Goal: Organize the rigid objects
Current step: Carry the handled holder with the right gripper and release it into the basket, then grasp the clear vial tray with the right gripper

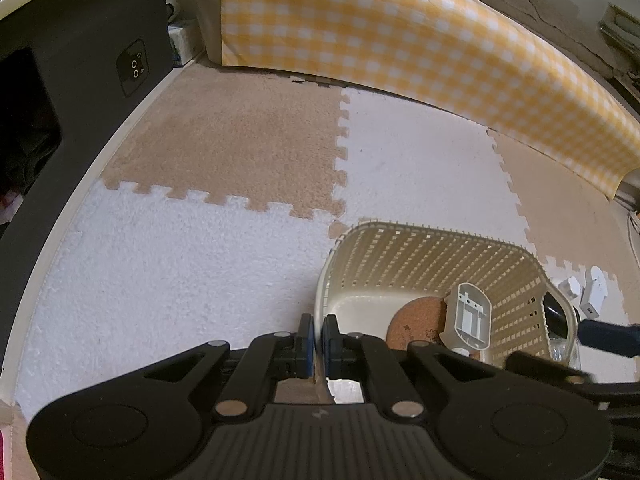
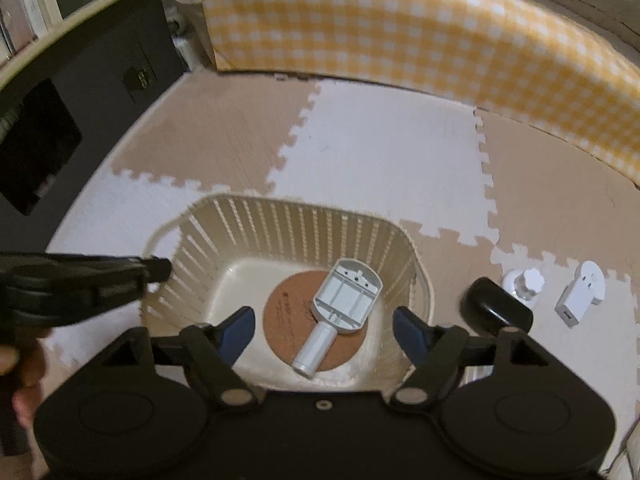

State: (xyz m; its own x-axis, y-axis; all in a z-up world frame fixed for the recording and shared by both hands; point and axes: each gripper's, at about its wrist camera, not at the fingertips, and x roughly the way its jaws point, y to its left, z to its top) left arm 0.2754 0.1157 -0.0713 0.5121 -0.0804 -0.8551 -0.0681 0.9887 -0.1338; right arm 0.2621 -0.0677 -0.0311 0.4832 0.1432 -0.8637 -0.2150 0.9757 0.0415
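Note:
A cream slatted basket [image 2: 304,204] stands on the foam floor mat. Inside it a round cork coaster [image 2: 288,300] lies flat, with a white plastic paddle-shaped piece [image 2: 344,300] resting on top, hollow side up. My right gripper [image 2: 324,328] hovers above the basket's near side, open, with nothing between its blue pads. My left gripper [image 1: 318,328] is shut on the left rim of the basket [image 1: 420,232]; in the right wrist view the left gripper [image 2: 160,270] meets that rim from the left. The left wrist view also shows the coaster [image 1: 416,316] and the white piece [image 1: 468,320].
On the mat right of the basket lie a black oblong object [image 2: 496,308], a small white knob-like part [image 2: 524,280] and a white USB charger [image 2: 580,294]. A yellow checked cloth [image 2: 400,28] hangs along the back. A dark cabinet [image 2: 80,100] stands at the left.

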